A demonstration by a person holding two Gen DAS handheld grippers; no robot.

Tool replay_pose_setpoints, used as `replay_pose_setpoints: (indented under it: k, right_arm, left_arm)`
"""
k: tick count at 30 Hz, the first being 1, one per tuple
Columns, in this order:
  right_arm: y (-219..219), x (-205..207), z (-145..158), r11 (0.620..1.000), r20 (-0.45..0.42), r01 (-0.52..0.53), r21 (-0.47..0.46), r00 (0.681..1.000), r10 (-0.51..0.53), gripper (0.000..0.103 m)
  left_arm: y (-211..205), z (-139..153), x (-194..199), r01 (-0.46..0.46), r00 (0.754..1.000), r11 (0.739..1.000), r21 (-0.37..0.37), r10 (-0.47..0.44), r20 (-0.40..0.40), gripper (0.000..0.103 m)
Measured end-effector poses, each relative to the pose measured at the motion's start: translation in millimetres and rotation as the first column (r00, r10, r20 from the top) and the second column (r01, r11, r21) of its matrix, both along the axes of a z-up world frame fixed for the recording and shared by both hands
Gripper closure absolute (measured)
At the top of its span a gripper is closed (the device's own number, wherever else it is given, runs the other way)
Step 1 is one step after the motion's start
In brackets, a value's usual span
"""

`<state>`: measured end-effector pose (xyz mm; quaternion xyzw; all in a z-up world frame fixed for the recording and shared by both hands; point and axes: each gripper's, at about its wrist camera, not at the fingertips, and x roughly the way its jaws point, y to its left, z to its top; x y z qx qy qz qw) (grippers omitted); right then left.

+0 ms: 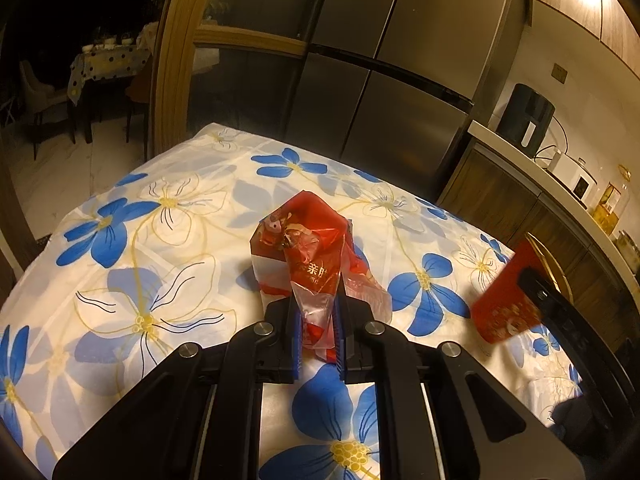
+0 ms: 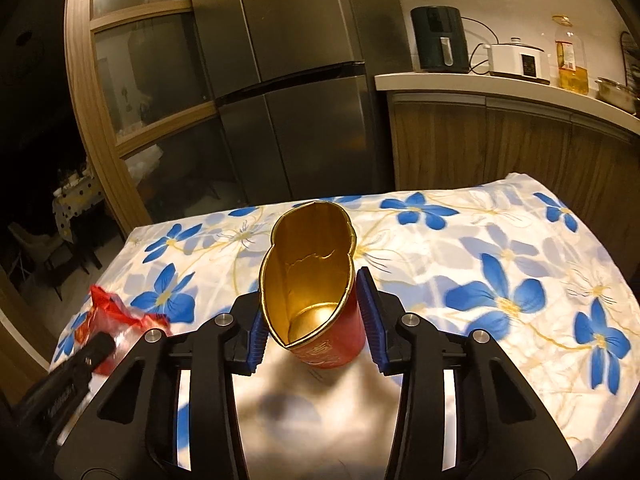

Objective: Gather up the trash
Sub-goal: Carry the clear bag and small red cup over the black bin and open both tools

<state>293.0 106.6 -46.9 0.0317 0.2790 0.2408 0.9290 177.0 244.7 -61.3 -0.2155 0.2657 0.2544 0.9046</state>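
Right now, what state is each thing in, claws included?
Left claw: shut on the red plastic bag.
Red plastic bag: crumpled, its clear end pinched, its body resting on the tablecloth.
Right claw: around the red cup; contact on the right side unclear.
Red cup: upright, empty, gold rim squashed oval and torn.
Tablecloth: spread flat.
Fridge: doors closed.

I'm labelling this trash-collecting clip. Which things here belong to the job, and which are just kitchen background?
Job: red plastic bag in the left gripper; squashed red cup, gold inside, between the right gripper pads.

Background: fridge, air fryer, rice cooker, oil bottle, flowered tablecloth.
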Motion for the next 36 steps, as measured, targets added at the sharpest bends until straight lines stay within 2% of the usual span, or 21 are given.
replay_pose_setpoints:
  k: [11, 20, 28, 36]
  right_arm:
    - [-75, -33, 15, 0.999, 0.031, 0.041, 0.026, 0.999, -0.042, 0.063]
    - [-152, -59, 28, 0.992, 0.07, 0.12, 0.032, 0.99, -0.122, 0.063]
    - [-223, -69, 32, 0.975, 0.086, 0.221, 0.034, 0.971, -0.223, 0.063]
    - [-284, -74, 38, 0.948, 0.106, 0.314, 0.043, 0.942, -0.317, 0.063]
  left_arm:
    - [-51, 18, 3, 0.079, 0.997, 0.995, 0.069, -0.079, -0.002, 0.091]
    - [-127, 27, 19, 0.217, 0.976, 0.971, 0.099, -0.217, -0.002, 0.091]
    - [-202, 37, 38, 0.346, 0.937, 0.928, 0.135, -0.35, 0.0, 0.091]
    - [-275, 45, 55, 0.474, 0.877, 0.865, 0.168, -0.48, -0.006, 0.091]
